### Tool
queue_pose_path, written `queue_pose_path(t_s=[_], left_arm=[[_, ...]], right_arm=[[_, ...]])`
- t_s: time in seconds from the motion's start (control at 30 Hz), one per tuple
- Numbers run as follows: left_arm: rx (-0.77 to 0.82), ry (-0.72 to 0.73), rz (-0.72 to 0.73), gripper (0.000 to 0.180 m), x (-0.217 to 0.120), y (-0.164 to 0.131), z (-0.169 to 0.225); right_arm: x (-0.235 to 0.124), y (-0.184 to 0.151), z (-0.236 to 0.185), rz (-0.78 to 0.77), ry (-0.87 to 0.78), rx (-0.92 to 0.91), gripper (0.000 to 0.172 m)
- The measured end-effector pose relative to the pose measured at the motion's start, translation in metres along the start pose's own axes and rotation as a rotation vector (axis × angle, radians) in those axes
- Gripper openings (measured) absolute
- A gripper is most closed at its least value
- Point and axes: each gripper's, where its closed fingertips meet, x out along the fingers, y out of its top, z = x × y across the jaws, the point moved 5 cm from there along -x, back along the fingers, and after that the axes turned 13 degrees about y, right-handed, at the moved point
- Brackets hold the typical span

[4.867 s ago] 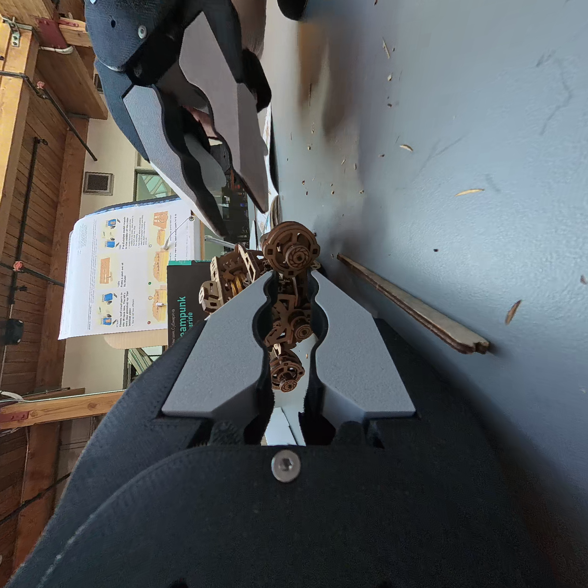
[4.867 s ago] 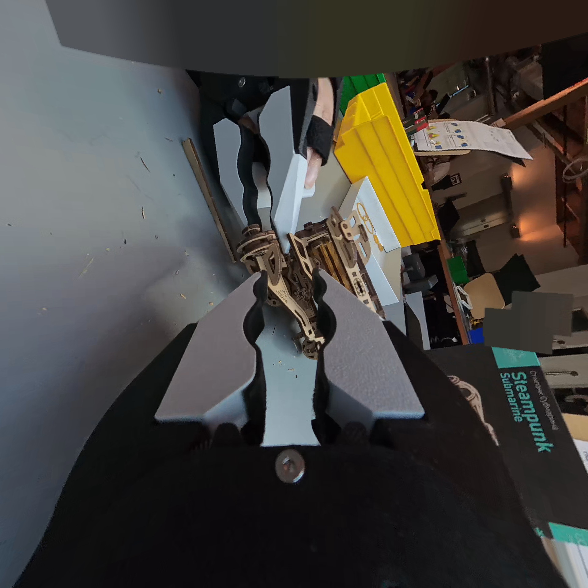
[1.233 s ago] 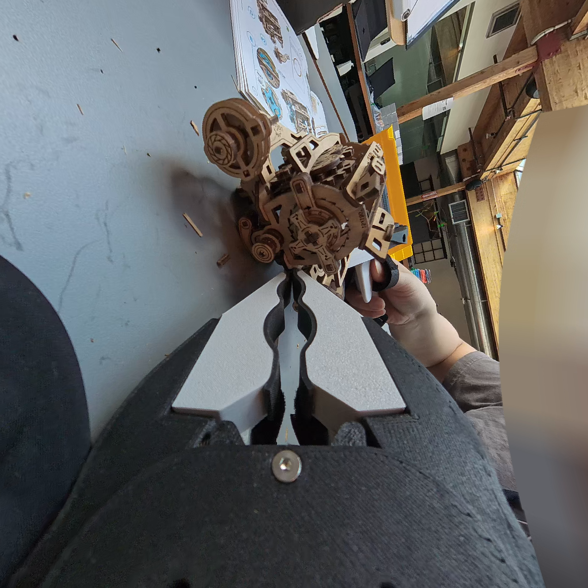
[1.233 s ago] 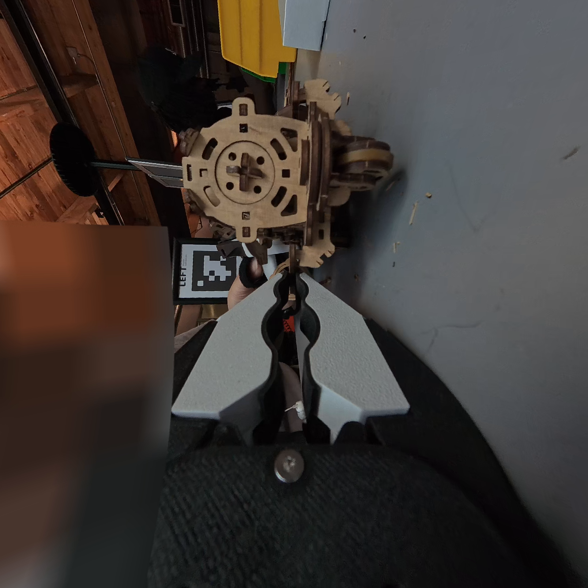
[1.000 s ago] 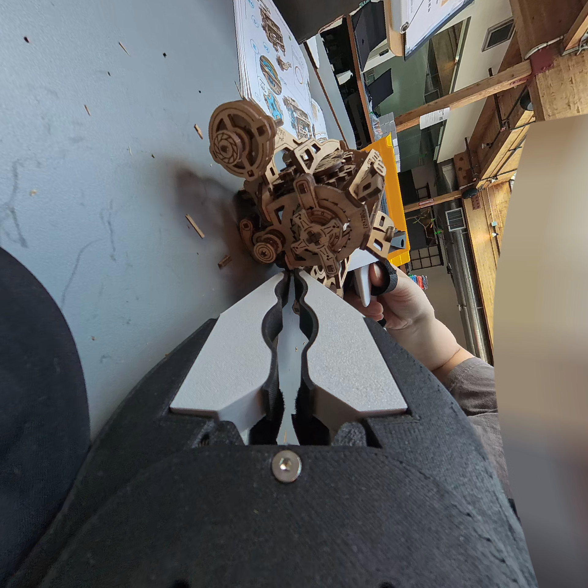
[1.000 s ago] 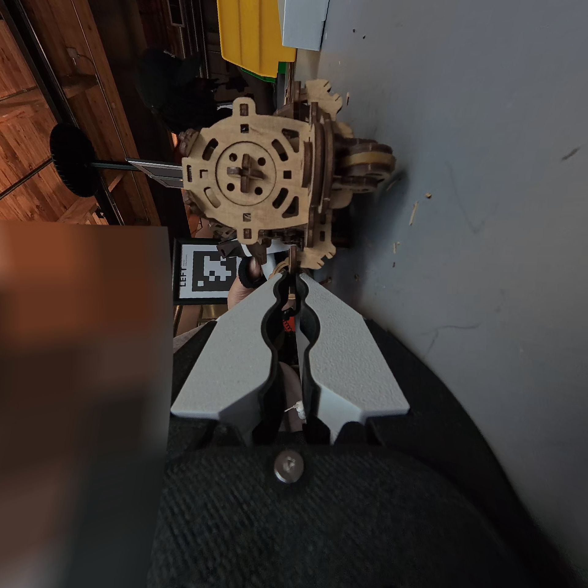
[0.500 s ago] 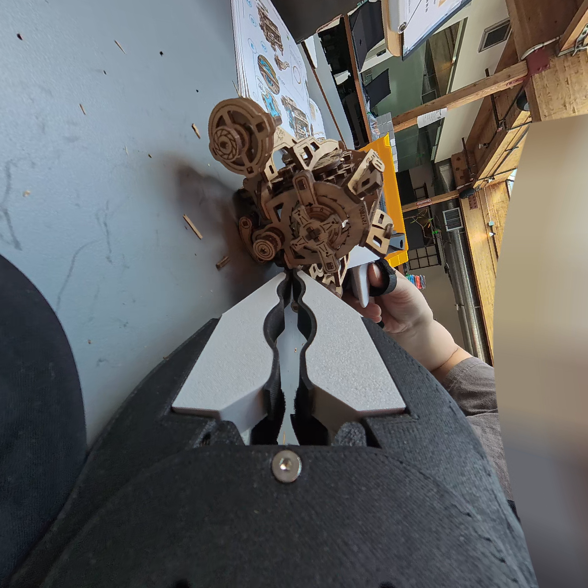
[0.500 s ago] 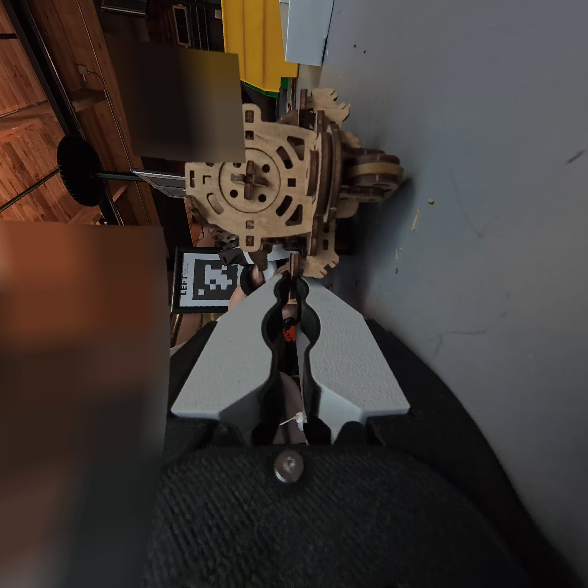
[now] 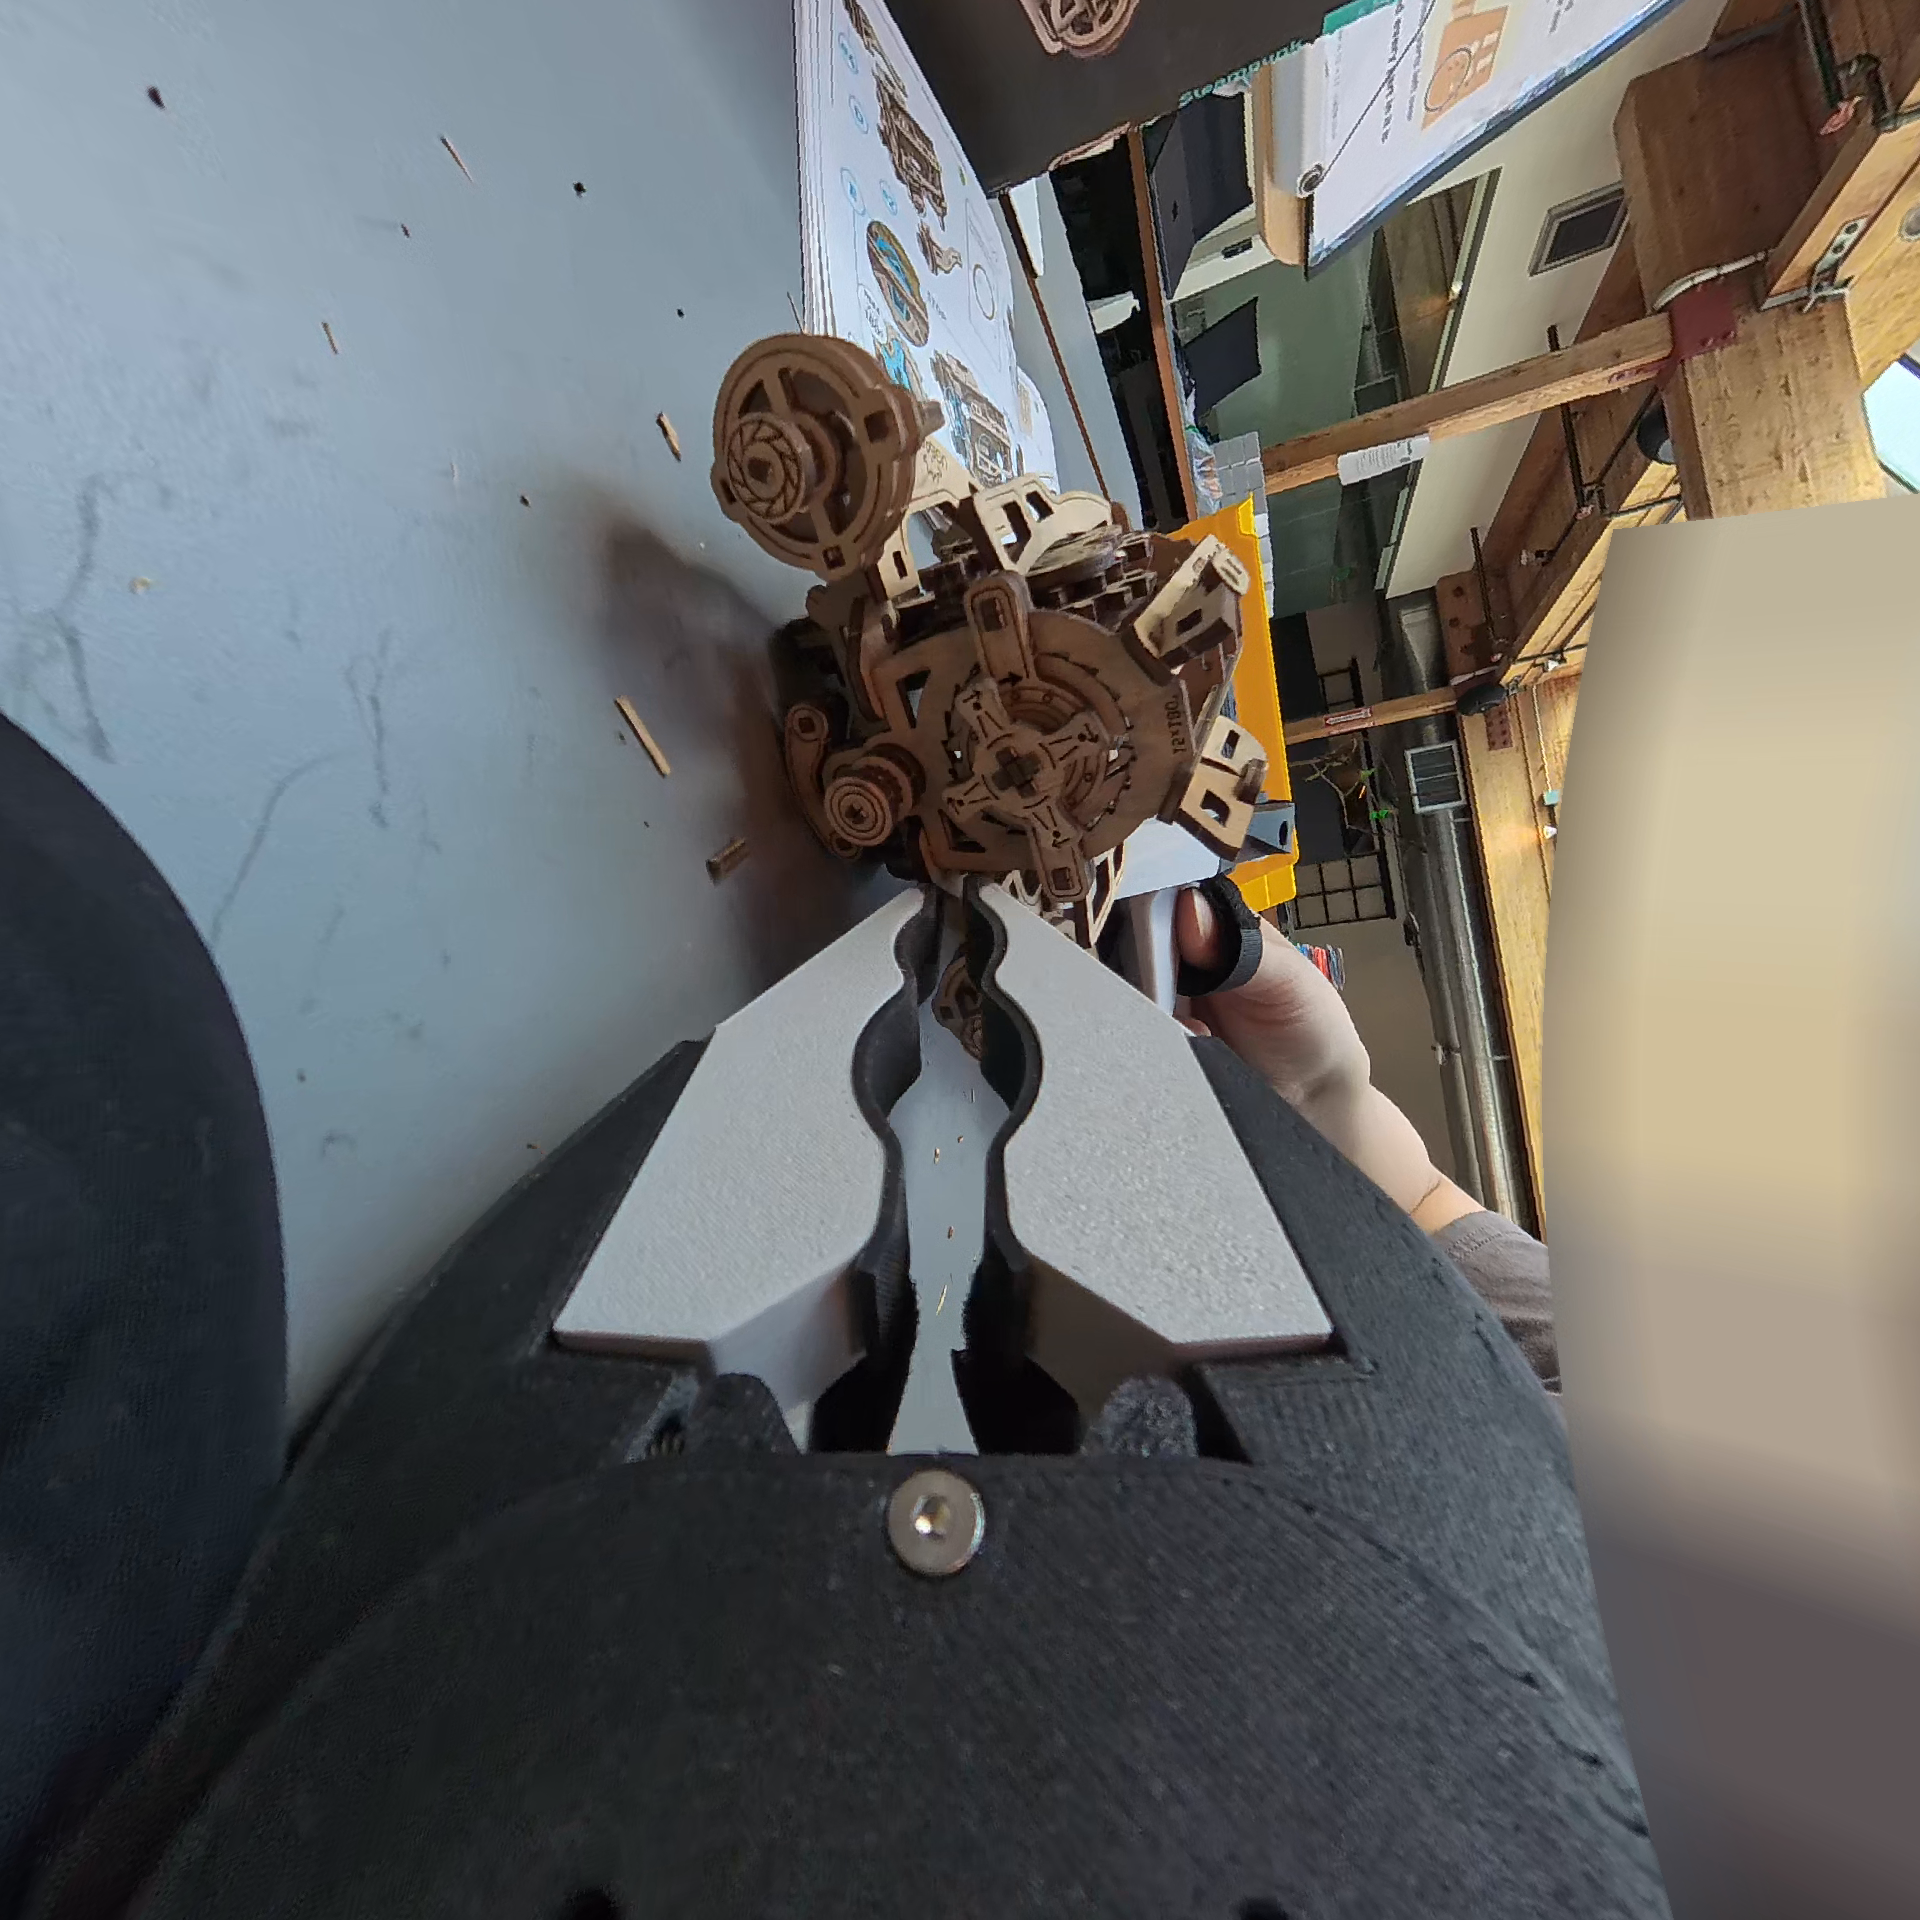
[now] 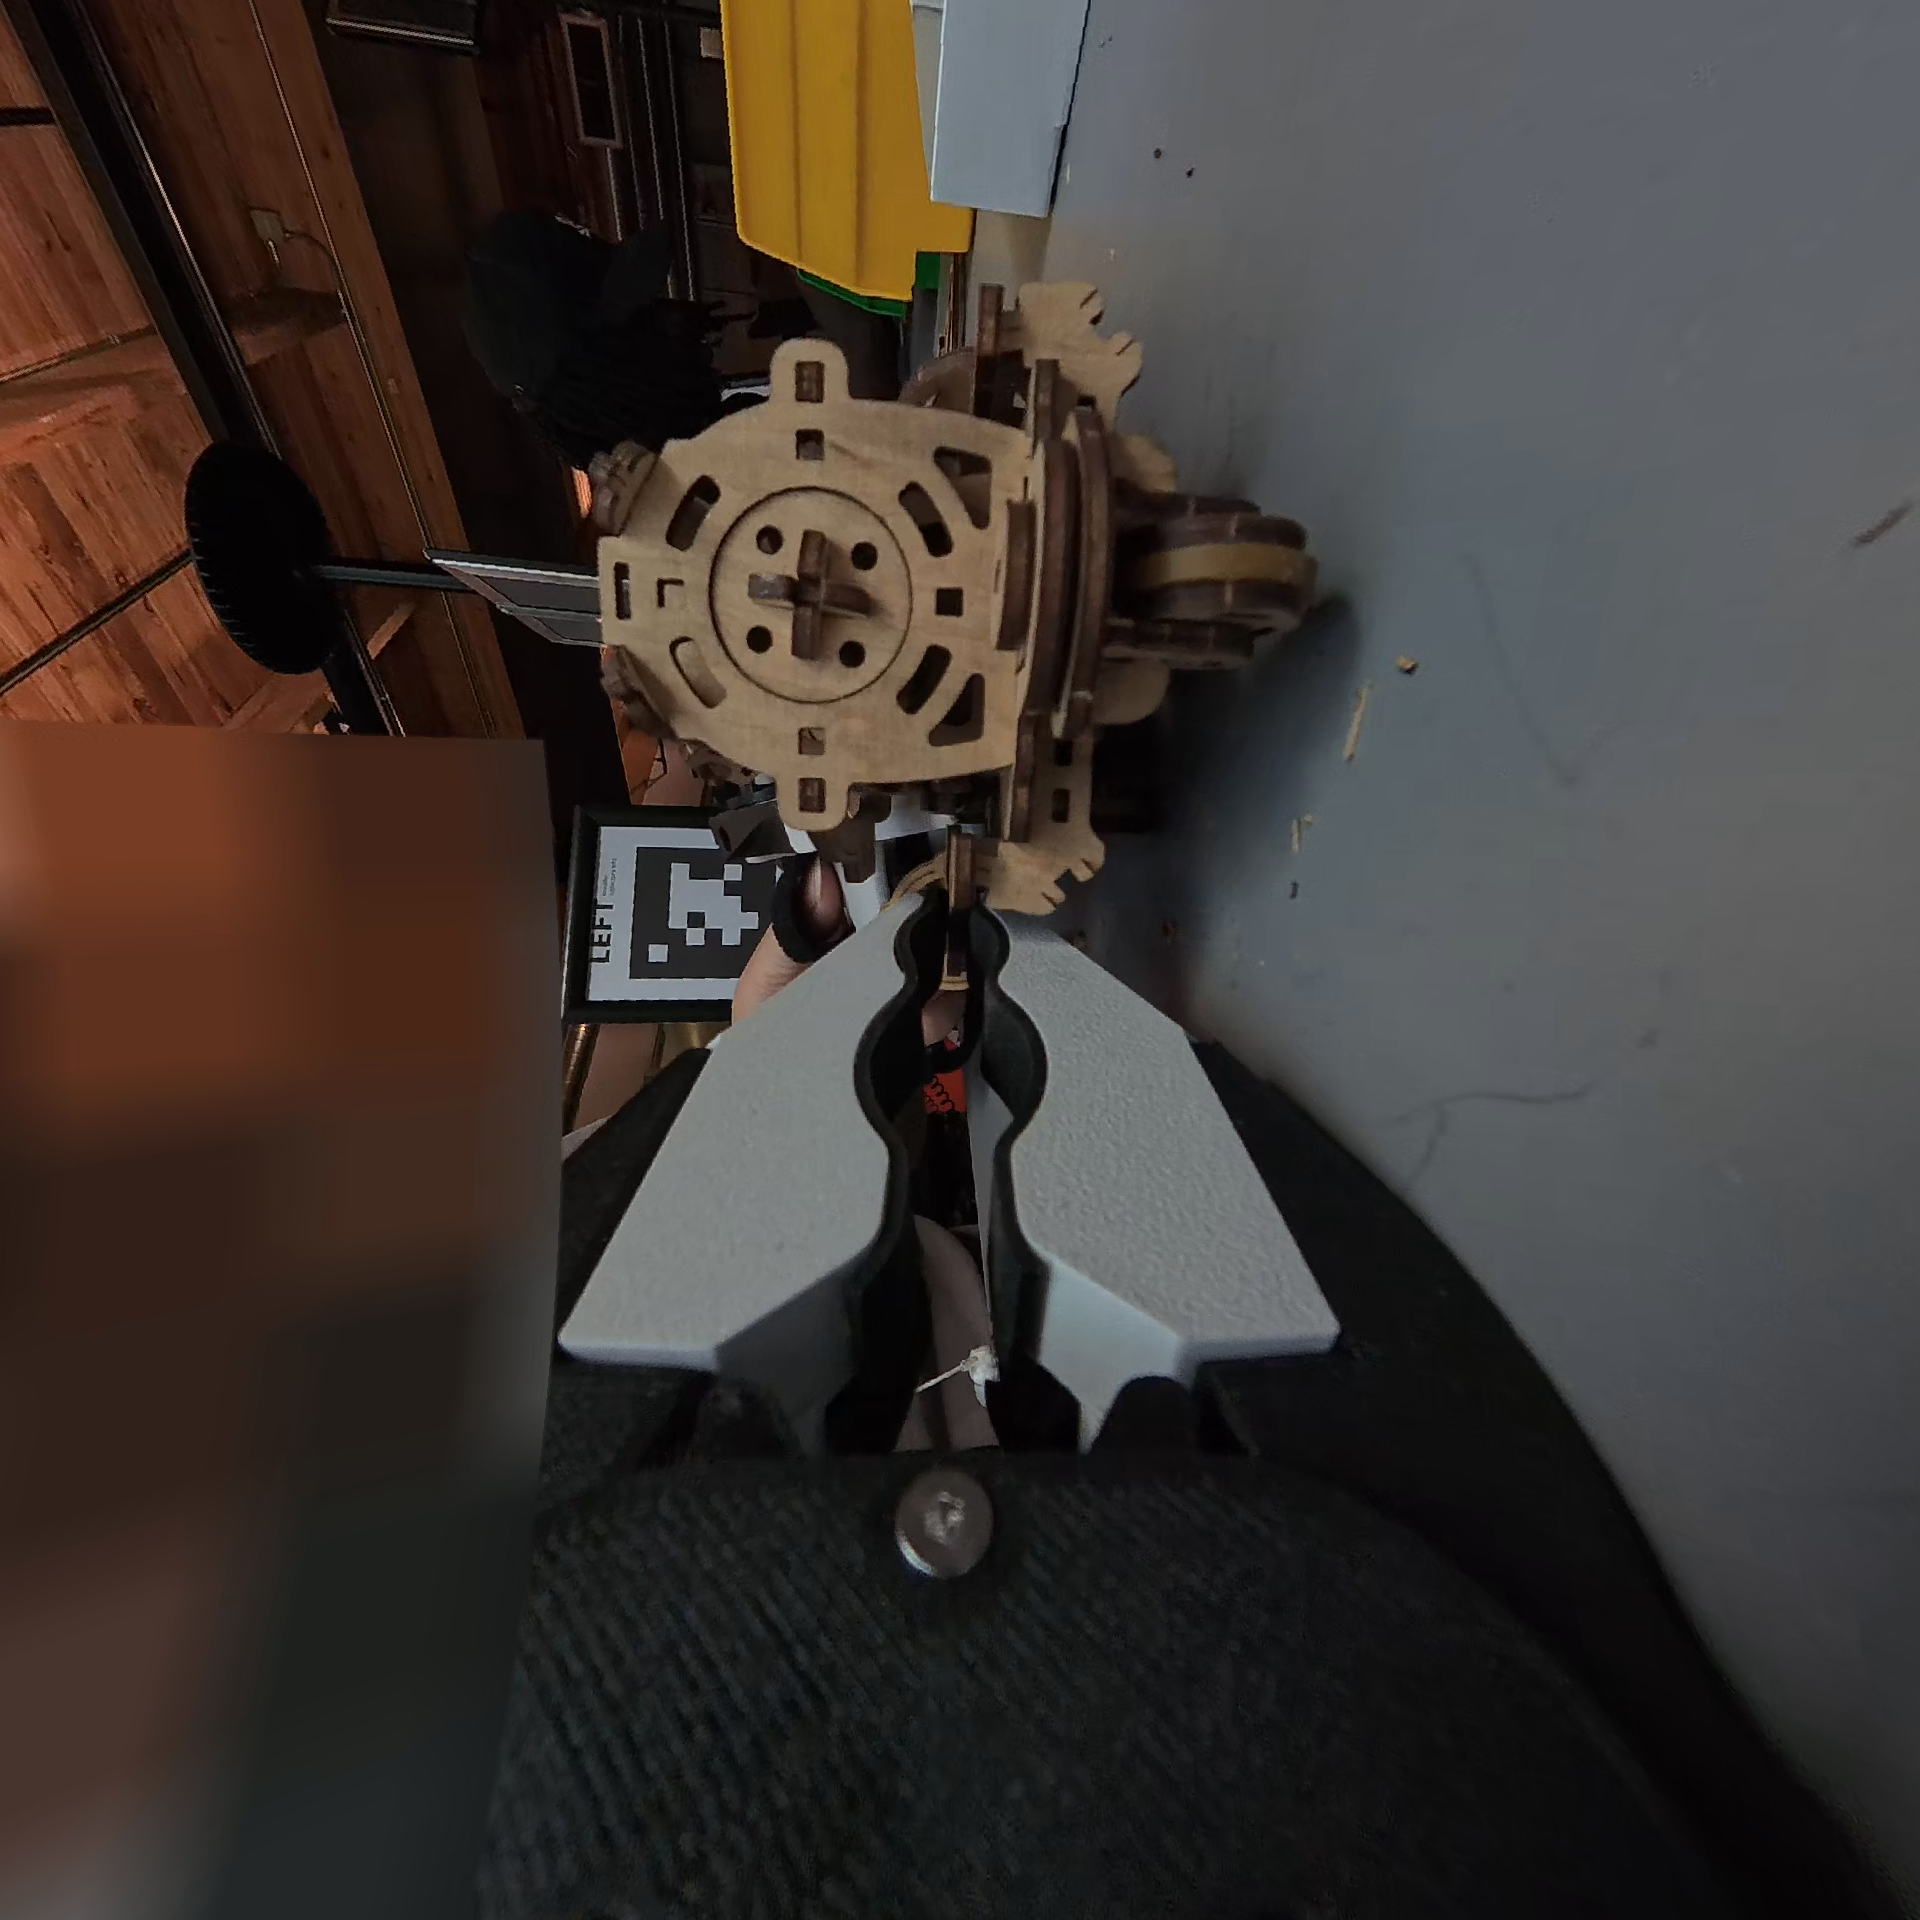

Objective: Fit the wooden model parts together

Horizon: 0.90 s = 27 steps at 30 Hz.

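The wooden model [image 9: 997, 727], a brown assembly of gears, discs and a round wheel [image 9: 800, 468], hangs just above the grey table [image 9: 364, 623]. My left gripper [image 9: 953, 909] is shut on a thin plate at the model's near edge. My right gripper [image 10: 958, 914] is shut on another thin wooden tab under the model's pale cross-marked disc [image 10: 821, 603]. In the left wrist view the right gripper's grey finger [image 9: 1153, 935] and a hand [image 9: 1278, 1008] show behind the model. In the right wrist view the left gripper's black-and-white marker board [image 10: 675, 904] shows beyond it.
Wood slivers [image 9: 639, 732] lie on the table near the model. An instruction sheet [image 9: 894, 208] and a dark box [image 9: 1091, 62] lie farther off. A yellow bin [image 10: 831, 135] and a pale flat sheet [image 10: 997, 94] stand at the table's far end. The grippers are tip to tip, or close to it.
Since about five seconds ago both grippers have taken new holds on the model and turned it. Over the last second it only tilted slightly, with both grips unchanged.
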Motion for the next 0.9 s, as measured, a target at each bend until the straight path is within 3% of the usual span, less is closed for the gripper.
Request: queue_pose_path(t_s=[0.3,0.9], left_arm=[[-0.026,0.016,0.07,0.0,-0.0039,0.0058,-0.002],[0.011,0.032,0.049,0.0,0.0031,0.0045,-0.0026]], right_arm=[[0.0,-0.0002,-0.0001,-0.004,0.002,0.0,0.002],[0.0001,-0.0004,0.0003,-0.013,-0.004,0.008,0.002]])
